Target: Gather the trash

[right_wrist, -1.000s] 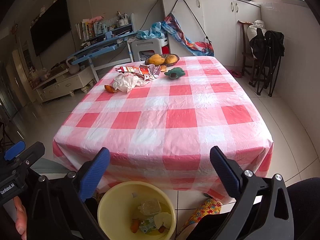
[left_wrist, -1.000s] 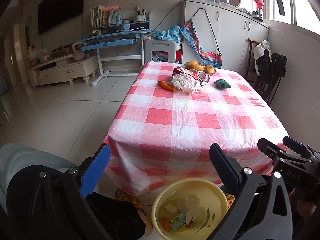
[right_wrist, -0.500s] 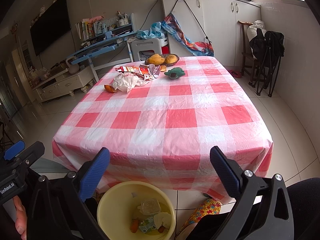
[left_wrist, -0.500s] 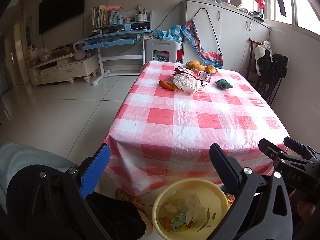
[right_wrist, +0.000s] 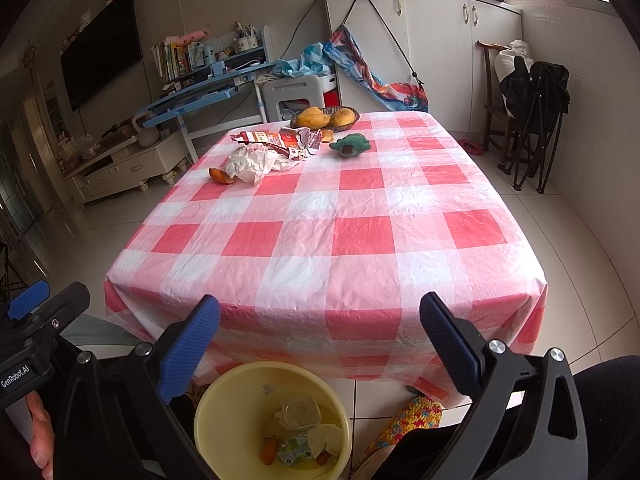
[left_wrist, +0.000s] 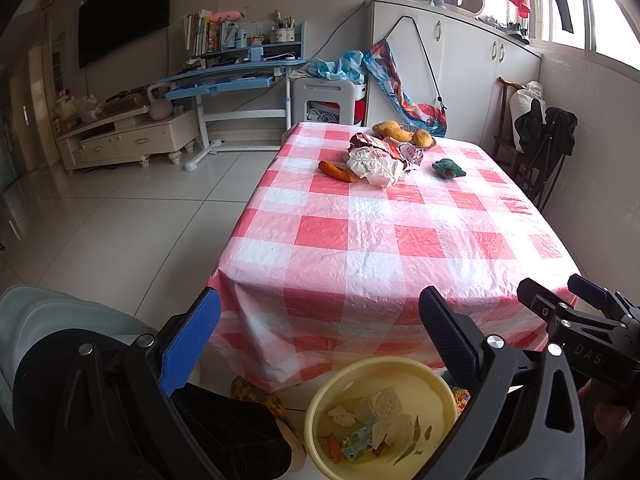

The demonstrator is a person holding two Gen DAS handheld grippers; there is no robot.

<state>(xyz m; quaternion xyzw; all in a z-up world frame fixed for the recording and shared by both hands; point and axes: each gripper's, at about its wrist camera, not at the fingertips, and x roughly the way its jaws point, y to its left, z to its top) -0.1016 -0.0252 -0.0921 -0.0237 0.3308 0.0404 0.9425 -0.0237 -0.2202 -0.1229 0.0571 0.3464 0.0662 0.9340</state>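
Note:
A yellow bin stands on the floor at the table's near end, holding a plastic cup, a small carton and scraps. Far across the red checked tablecloth lie crumpled white paper, a torn red wrapper, an orange peel piece and a green toy. My left gripper and right gripper both hover open above the bin, each with nothing between its fingers.
A basket of mangoes sits at the table's far end. A folded black chair leans against the right wall. A blue desk and a TV stand stand beyond the tiled floor on the left. A crocheted slipper lies beside the bin.

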